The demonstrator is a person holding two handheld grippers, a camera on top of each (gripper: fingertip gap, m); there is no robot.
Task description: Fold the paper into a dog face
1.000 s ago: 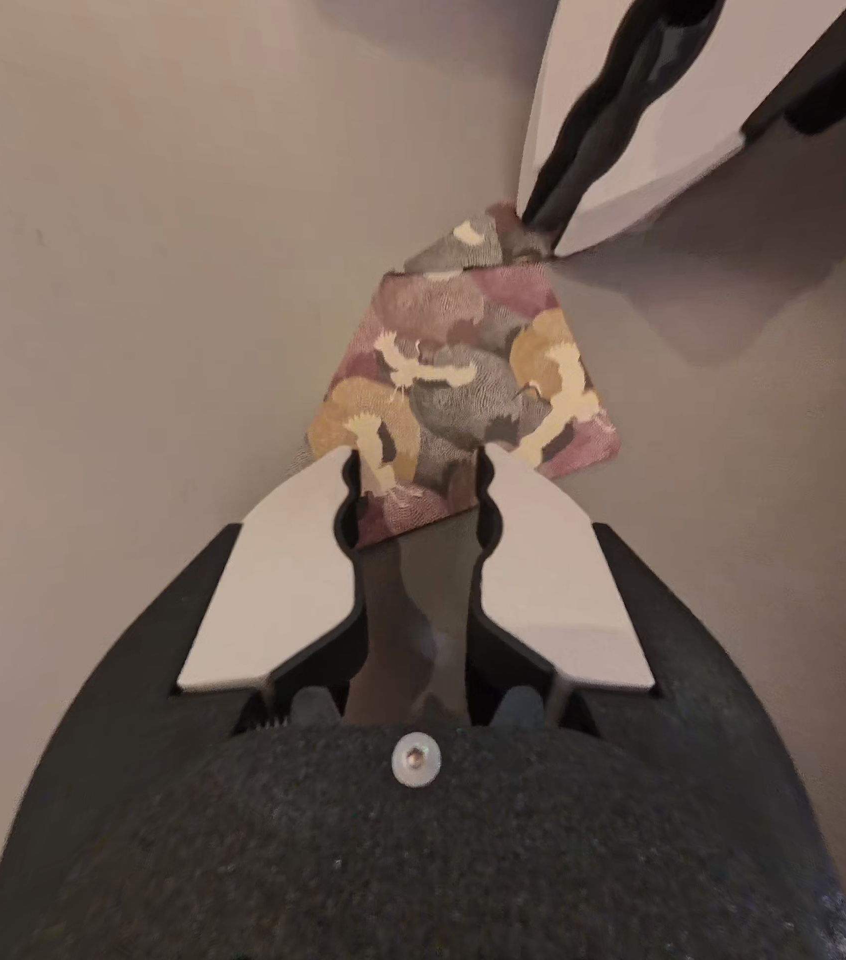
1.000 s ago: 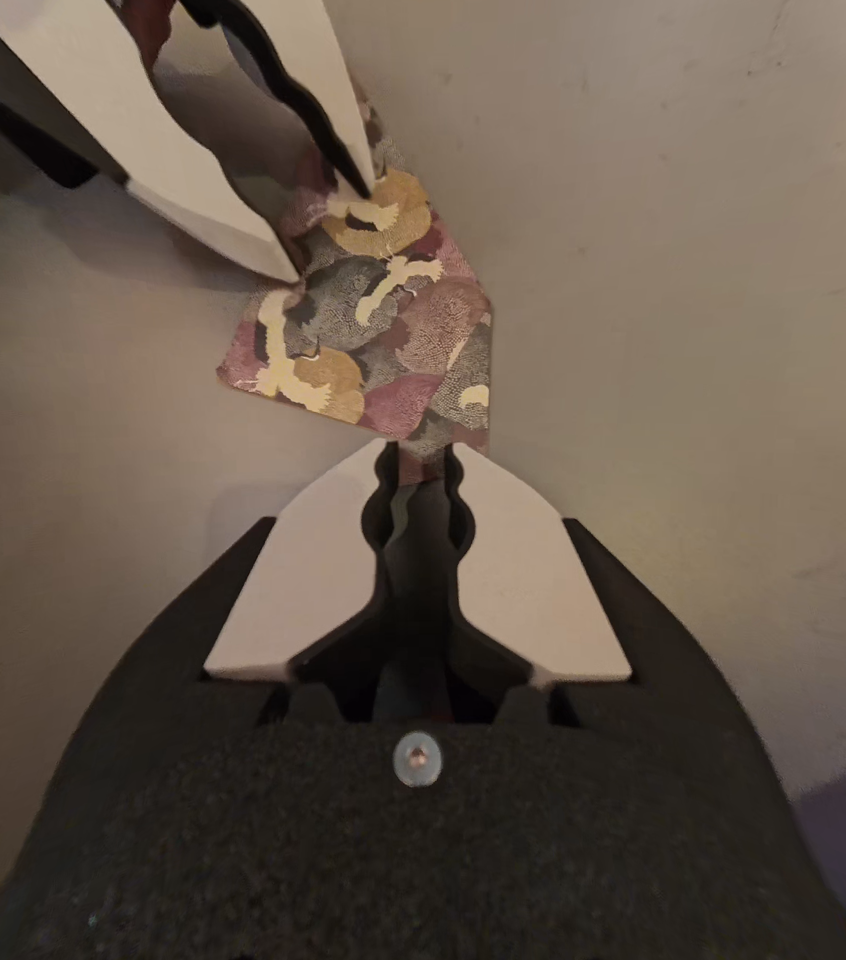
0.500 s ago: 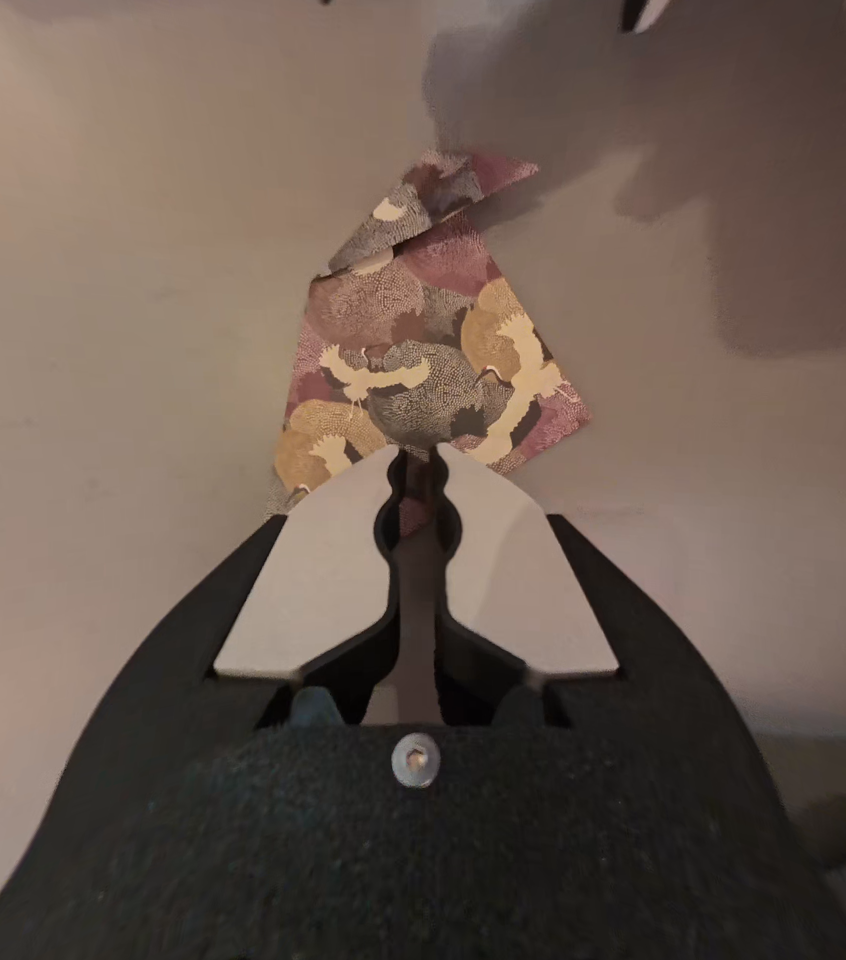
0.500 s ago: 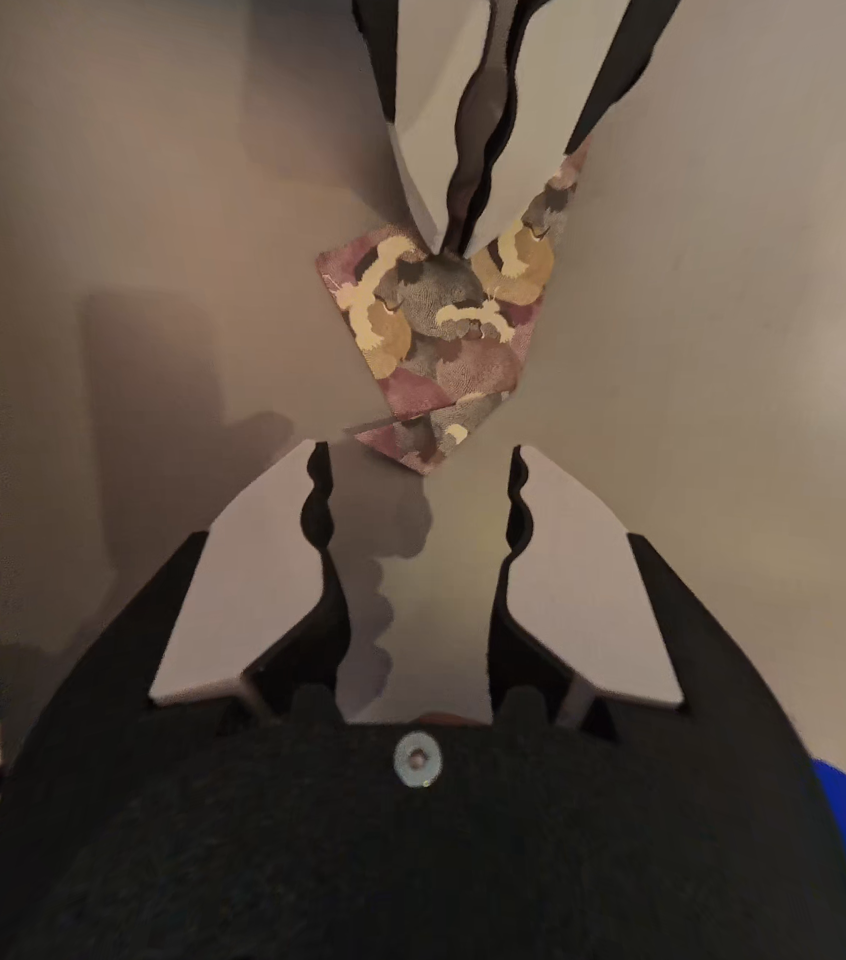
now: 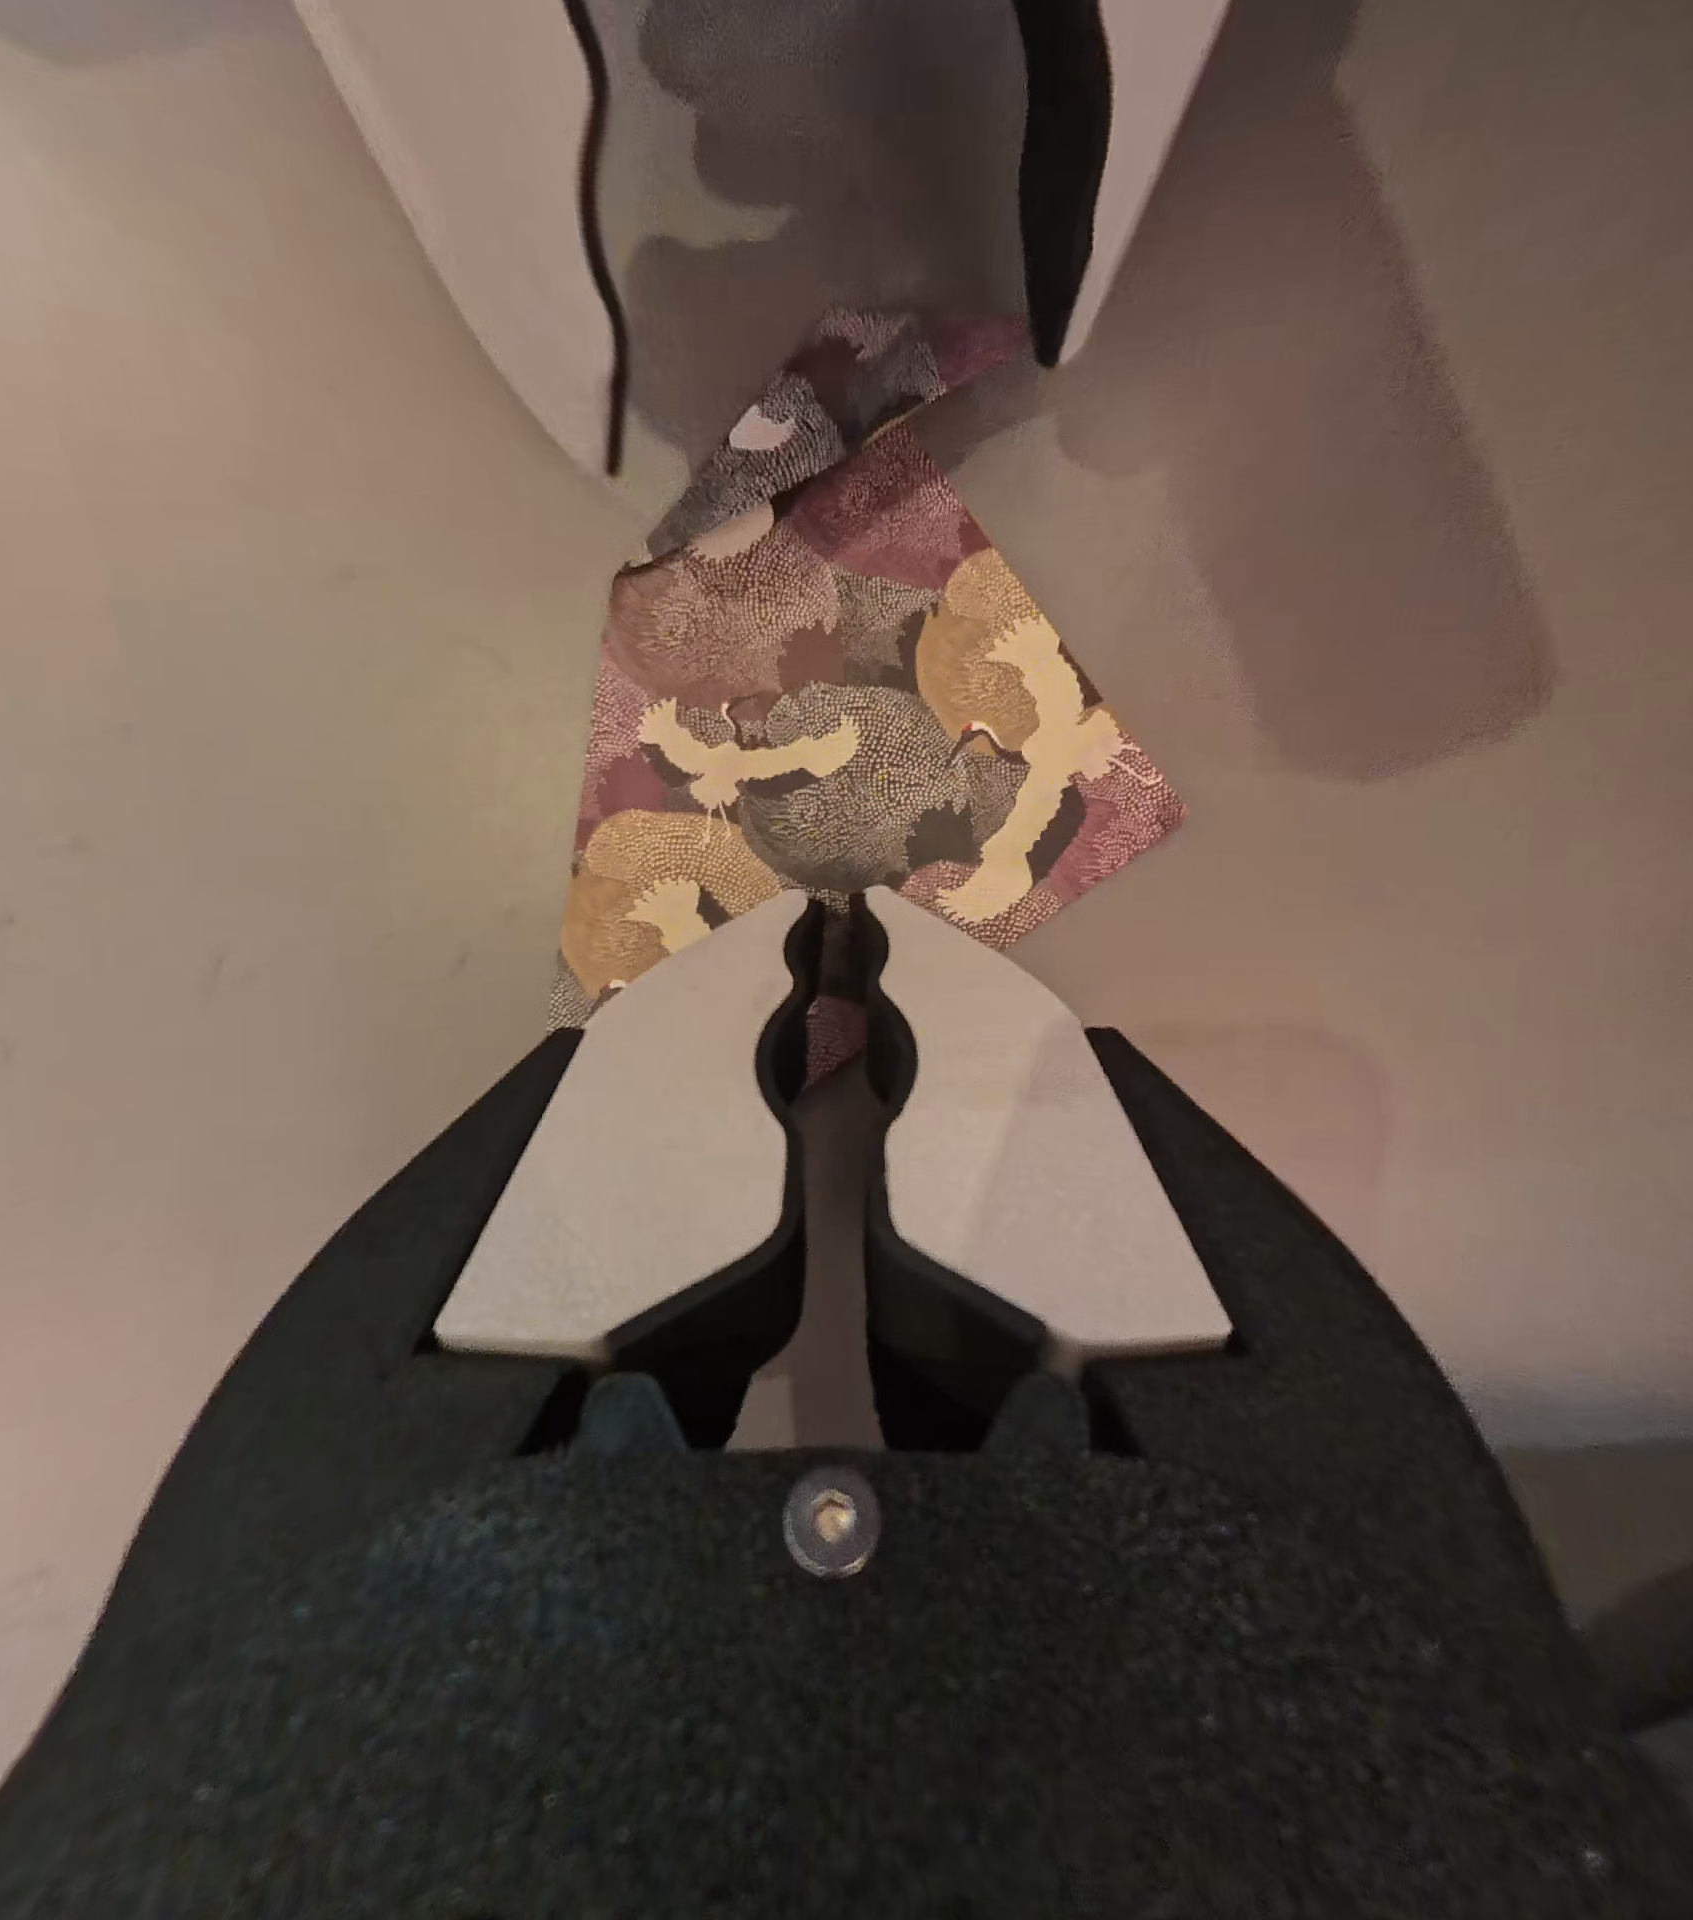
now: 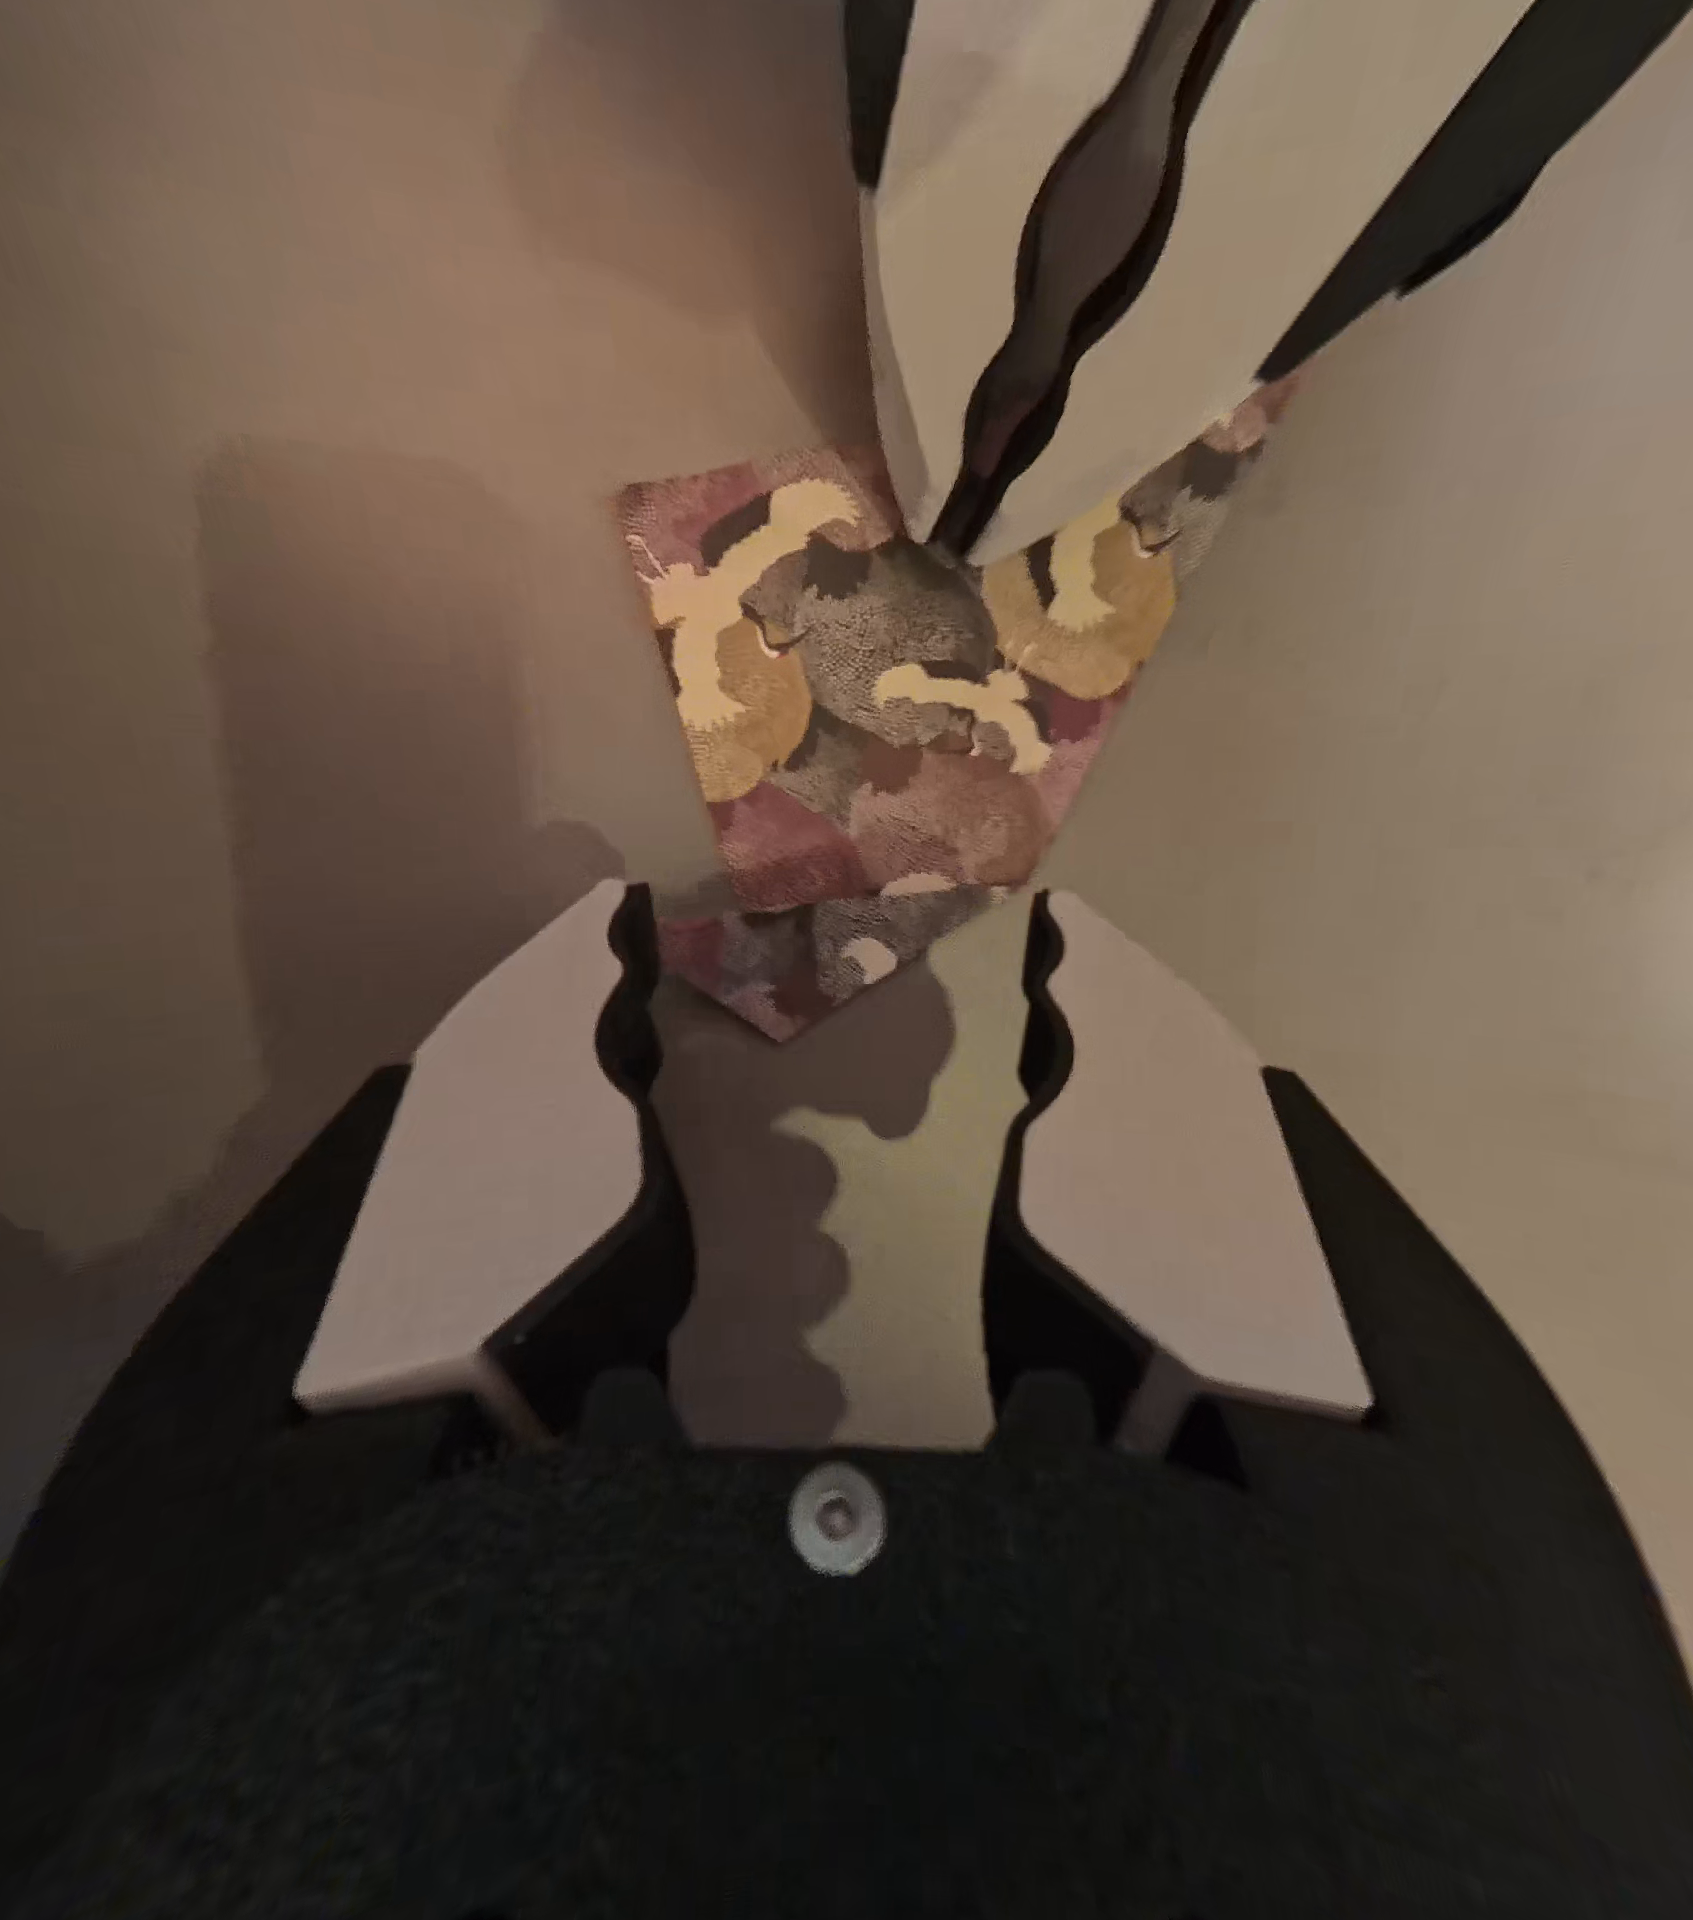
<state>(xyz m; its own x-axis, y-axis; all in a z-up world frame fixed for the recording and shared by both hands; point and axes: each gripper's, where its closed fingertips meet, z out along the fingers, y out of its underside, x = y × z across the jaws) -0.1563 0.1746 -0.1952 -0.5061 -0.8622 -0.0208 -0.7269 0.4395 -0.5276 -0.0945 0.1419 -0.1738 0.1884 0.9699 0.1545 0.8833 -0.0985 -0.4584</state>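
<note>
Item: patterned origami paper (image 5: 852,748), folded, cranes on plum, gold and grey, lying on our beige tabletop (image 5: 198,727). Left gripper (image 5: 837,914) at the paper's 6 o'clock corner, jaws narrowed onto it. Right gripper (image 6: 837,904) at the 12 o'clock end, jaws wide, straddling the raised flap (image 6: 800,961), gripping nothing

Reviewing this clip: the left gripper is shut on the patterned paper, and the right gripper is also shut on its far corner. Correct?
Not quite. The left gripper is shut on the patterned paper, but the right gripper is open, its fingers either side of the folded corner, as the right wrist view shows.
</note>
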